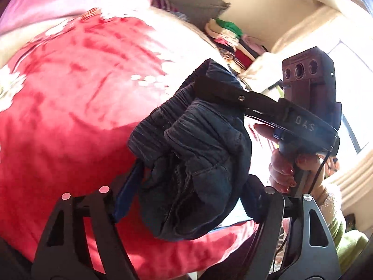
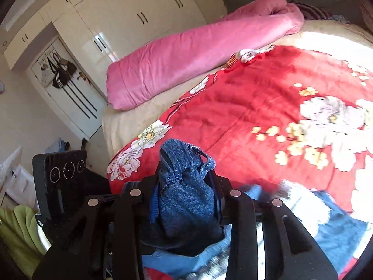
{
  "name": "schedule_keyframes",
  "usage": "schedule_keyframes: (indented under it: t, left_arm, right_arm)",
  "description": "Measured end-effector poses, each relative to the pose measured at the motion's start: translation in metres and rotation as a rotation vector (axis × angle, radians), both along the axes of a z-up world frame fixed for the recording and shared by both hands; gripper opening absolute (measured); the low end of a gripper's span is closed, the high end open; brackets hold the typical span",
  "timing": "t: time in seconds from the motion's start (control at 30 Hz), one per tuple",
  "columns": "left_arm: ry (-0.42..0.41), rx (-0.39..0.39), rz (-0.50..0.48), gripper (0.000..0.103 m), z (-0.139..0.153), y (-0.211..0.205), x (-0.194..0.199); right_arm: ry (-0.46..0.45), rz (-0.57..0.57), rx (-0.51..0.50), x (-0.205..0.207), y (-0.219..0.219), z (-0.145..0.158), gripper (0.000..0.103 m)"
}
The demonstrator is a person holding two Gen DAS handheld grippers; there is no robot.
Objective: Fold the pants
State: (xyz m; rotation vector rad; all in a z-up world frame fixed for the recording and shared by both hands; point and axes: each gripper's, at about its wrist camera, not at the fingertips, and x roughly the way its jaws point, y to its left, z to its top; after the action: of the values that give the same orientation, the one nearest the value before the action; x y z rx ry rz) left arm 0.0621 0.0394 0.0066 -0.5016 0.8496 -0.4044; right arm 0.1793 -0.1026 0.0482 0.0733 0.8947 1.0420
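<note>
The dark blue denim pants (image 1: 198,144) hang in a bunch above the red floral blanket (image 1: 70,116). In the left wrist view my left gripper (image 1: 188,193) has its blue pads against both sides of the bunched cloth. My right gripper (image 1: 223,98) comes in from the right, held by a hand (image 1: 284,170), and pinches the ribbed waistband. In the right wrist view the right gripper (image 2: 186,186) is shut on a wad of the pants (image 2: 186,207), which sticks up between the fingers. More blue cloth (image 2: 338,233) trails blurred at the lower right.
A rolled pink quilt (image 2: 198,51) lies along the far side of the bed (image 2: 130,121). White wardrobes (image 2: 130,18) stand behind it. A pile of folded clothes (image 1: 230,39) sits past the bed, with a bright window (image 1: 349,93) at the right. Green cloth (image 2: 18,228) lies at the lower left.
</note>
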Motion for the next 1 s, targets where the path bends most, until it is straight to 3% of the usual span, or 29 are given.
schedule_keyframes:
  t: [0.17, 0.27, 0.43, 0.63, 0.8, 1.0]
  left_arm:
    - [-0.034, 0.080, -0.032, 0.068, 0.007, -0.043, 0.007]
    - [-0.039, 0.113, -0.065, 0.076, 0.005, -0.066, 0.008]
    - [-0.033, 0.135, -0.145, 0.080, -0.002, -0.094, 0.005]
    - [-0.059, 0.102, -0.267, 0.082, -0.013, -0.108, -0.014]
    - [-0.070, 0.151, -0.324, 0.084, -0.016, -0.125, -0.024]
    - [-0.046, 0.170, -0.360, 0.085, -0.030, -0.135, -0.032]
  right_arm:
    - [-0.013, -0.066, 0.029, -0.003, -0.048, 0.001, 0.037]
    - [0.013, -0.121, 0.057, -0.005, -0.079, -0.007, 0.045]
    - [0.067, -0.263, 0.113, -0.013, -0.136, -0.022, 0.067]
    - [0.081, -0.354, 0.111, -0.025, -0.164, -0.024, 0.070]
    - [0.072, -0.337, 0.043, -0.029, -0.148, -0.027, 0.070]
    - [0.013, -0.351, -0.250, -0.045, -0.138, -0.063, 0.068]
